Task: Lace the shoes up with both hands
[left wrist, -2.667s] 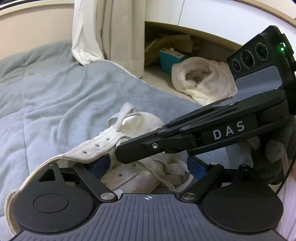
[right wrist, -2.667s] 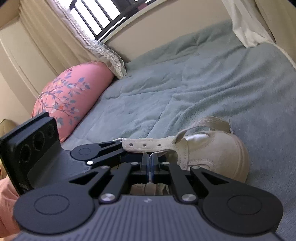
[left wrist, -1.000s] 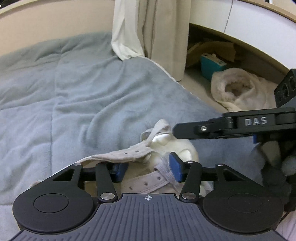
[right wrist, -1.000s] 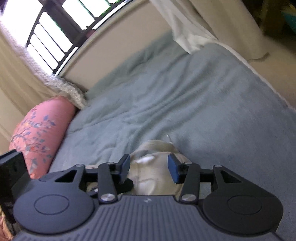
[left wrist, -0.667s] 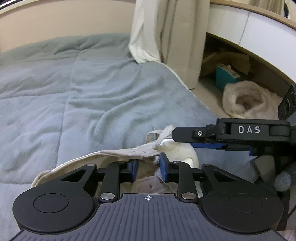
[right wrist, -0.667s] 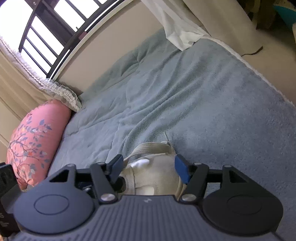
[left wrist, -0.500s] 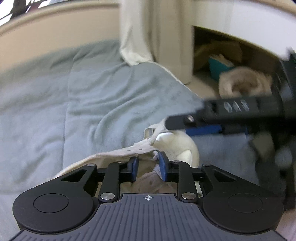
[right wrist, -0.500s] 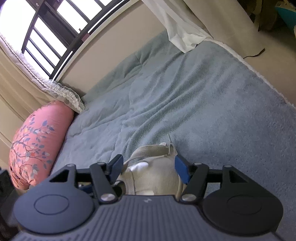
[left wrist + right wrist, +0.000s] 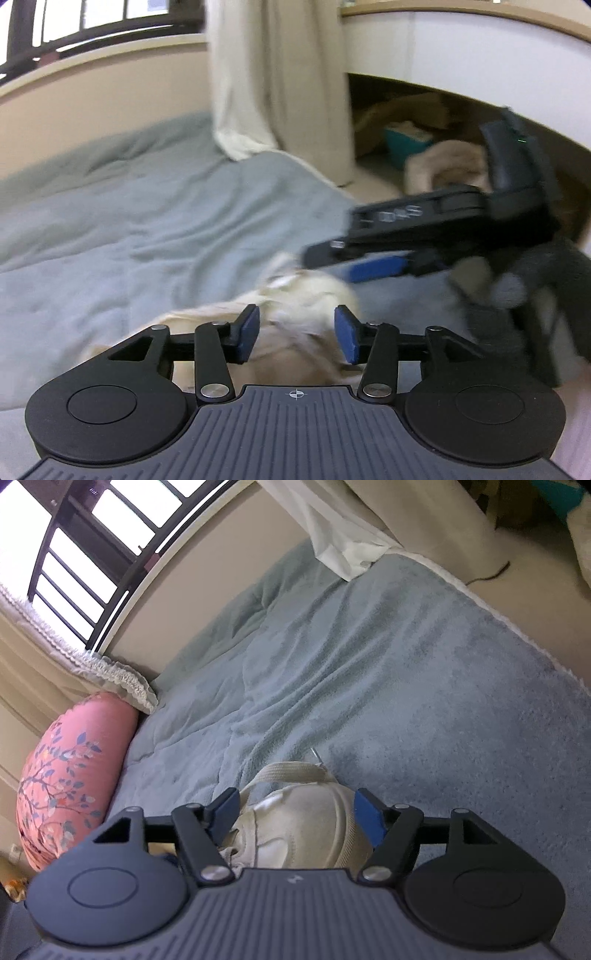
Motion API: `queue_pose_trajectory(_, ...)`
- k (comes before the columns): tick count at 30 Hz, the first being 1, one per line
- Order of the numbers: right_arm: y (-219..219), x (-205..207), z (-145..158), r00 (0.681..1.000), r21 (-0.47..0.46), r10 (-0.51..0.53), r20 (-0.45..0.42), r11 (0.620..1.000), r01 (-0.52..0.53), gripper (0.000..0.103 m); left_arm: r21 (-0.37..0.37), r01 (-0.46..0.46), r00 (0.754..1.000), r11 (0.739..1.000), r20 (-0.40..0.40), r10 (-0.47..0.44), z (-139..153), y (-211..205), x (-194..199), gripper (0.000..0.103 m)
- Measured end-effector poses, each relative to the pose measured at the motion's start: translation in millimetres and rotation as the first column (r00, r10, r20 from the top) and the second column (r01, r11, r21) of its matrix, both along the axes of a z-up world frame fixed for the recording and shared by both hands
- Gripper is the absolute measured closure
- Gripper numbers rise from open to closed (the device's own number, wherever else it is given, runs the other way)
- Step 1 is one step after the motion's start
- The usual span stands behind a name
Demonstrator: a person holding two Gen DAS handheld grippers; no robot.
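A cream-white shoe (image 9: 303, 306) lies on the grey-blue blanket (image 9: 147, 236), blurred in the left wrist view. My left gripper (image 9: 297, 332) hangs just above it, open, with nothing between its blue pads. The right gripper (image 9: 369, 266) shows at the right of that view, over the shoe's toe, held by a gloved hand (image 9: 532, 280). In the right wrist view the shoe's toe (image 9: 306, 827) sits between the wide-spread fingers of my right gripper (image 9: 297, 812), which is open. A flat cream lace (image 9: 291, 770) loops over the toe.
A pink floral pillow (image 9: 62, 775) lies at the bed's far left under a window. A pale curtain (image 9: 273, 81) hangs at the bed's edge. Beyond it, on the floor under a white shelf, sit a teal box (image 9: 406, 144) and a fluffy cream cloth (image 9: 443, 166).
My left gripper, nearly shut at the shoe's eyelet flap half a second ago, has opened wide. The right gripper stayed open over the toe and has shifted slightly.
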State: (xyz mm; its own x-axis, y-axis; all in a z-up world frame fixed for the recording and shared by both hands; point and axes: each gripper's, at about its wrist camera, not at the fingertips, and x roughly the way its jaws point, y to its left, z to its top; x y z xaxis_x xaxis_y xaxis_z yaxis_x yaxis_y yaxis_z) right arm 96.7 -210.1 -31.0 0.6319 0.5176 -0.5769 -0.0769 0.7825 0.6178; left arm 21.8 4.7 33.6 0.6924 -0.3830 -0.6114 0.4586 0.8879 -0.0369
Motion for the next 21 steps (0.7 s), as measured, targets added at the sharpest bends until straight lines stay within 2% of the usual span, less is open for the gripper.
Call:
queue_pose_trajectory(2,0.1,0.8,-1.4,1.0,0.003,0.001,-0.007,1.0,-0.001,0.031,0.004,-0.023,0.999,1.0,-0.036,0.024,0.1,2.3,9.5,0.053)
queue_pose_trajectory(4,1.4,0.8,-1.2,1.0,-0.002,0.004,-0.006,1.0,-0.004,0.031,0.016,-0.056,0.995,0.998,-0.08,0.058,-3.0,1.5,21.7,0.058)
queue_pose_trajectory(10,1.6,2.7,-3.1,1.0,-0.005,0.012,0.0,1.0,-0.012,0.03,0.061,-0.117,0.986,0.991,-0.111,0.123,-4.1,-6.6,43.4,0.06)
queue_pose_trajectory(13,2.3,2.0,-2.3,1.0,-0.004,0.009,0.002,1.0,-0.009,0.029,0.041,-0.099,0.977,0.994,-0.184,0.105,-6.1,-11.7,53.7,0.06)
queue_pose_trajectory(17,3.8,0.3,-1.4,1.0,-0.002,0.008,0.005,1.0,-0.008,0.027,0.056,-0.123,0.969,0.991,-0.209,0.132,-11.3,-13.7,66.0,0.06)
queue_pose_trajectory(19,4.3,-1.1,-0.7,1.0,-0.001,0.007,0.007,1.0,-0.007,0.026,0.028,-0.15,0.958,0.988,-0.243,0.152,-11.3,-9.3,69.2,0.06)
queue_pose_trajectory(21,2.0,-2.2,0.3,1.0,0.0,0.003,0.017,1.0,-0.003,0.026,0.002,-0.145,0.958,0.989,-0.25,0.141,-13.1,-5.7,64.6,0.06)
